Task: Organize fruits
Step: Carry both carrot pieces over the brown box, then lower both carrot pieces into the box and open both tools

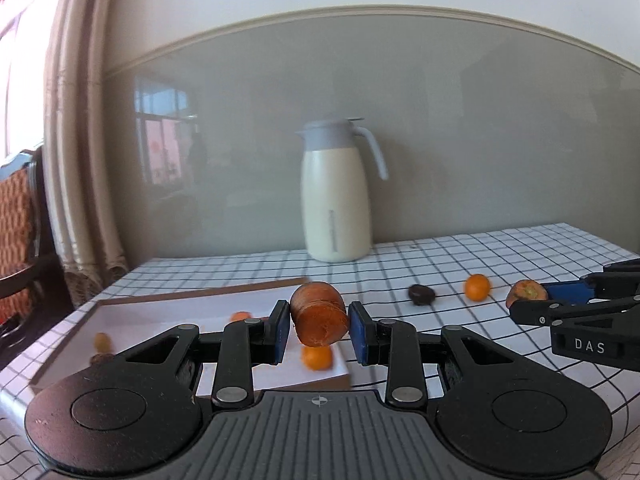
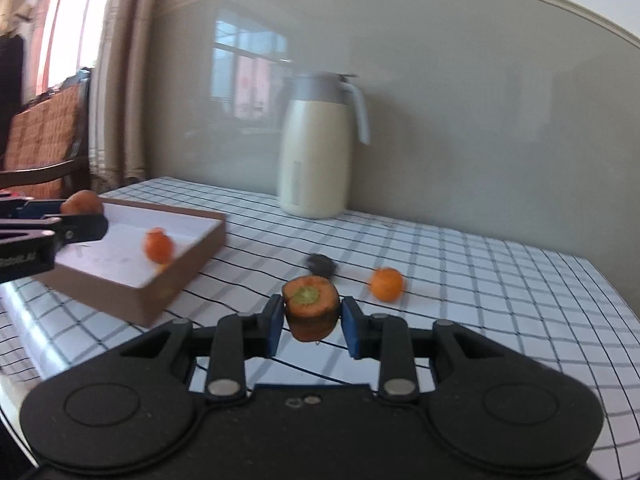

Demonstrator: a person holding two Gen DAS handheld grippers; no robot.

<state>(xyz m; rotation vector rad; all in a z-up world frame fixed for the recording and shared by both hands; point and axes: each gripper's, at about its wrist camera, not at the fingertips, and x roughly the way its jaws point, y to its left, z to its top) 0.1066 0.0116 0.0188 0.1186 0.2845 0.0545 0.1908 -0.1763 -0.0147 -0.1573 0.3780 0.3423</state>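
Carrot chunks sit in both grippers, held above a table (image 2: 500, 280) with a checked cloth. The left gripper (image 1: 319, 330) is clamped on a stubby orange chunk (image 1: 319, 314); in the left wrist view its long axis runs from about 11 o'clock, the far rounded end, to 5 o'clock, the near cut face, and the blue pads (image 1: 360, 334) press its two sides. It hangs over the near right corner of a shallow box (image 1: 240, 290), which lies at 9 to 10 o'clock from the gripper. Inside the box lie small orange fruits, one just below the chunk (image 1: 317, 358) and another further back (image 1: 240, 315); other blurred bits at the box's left end are too unclear to name. The right gripper (image 2: 308, 320) is closed on a second chunk (image 2: 310, 308), standing upright with its axis near 12 to 6 o'clock and its green-centred cut top facing up toward the camera; the pads touch its left and right flanks. On the cloth beyond it, at 12 o'clock, lies a dark fruit (image 2: 321, 263), and at 1 o'clock an orange (image 2: 386, 284), well apart from the box. A cream jug (image 2: 316, 148) with a grey lid stands at the back by the wall. In the right wrist view the left gripper shows at 9 o'clock, over the box.
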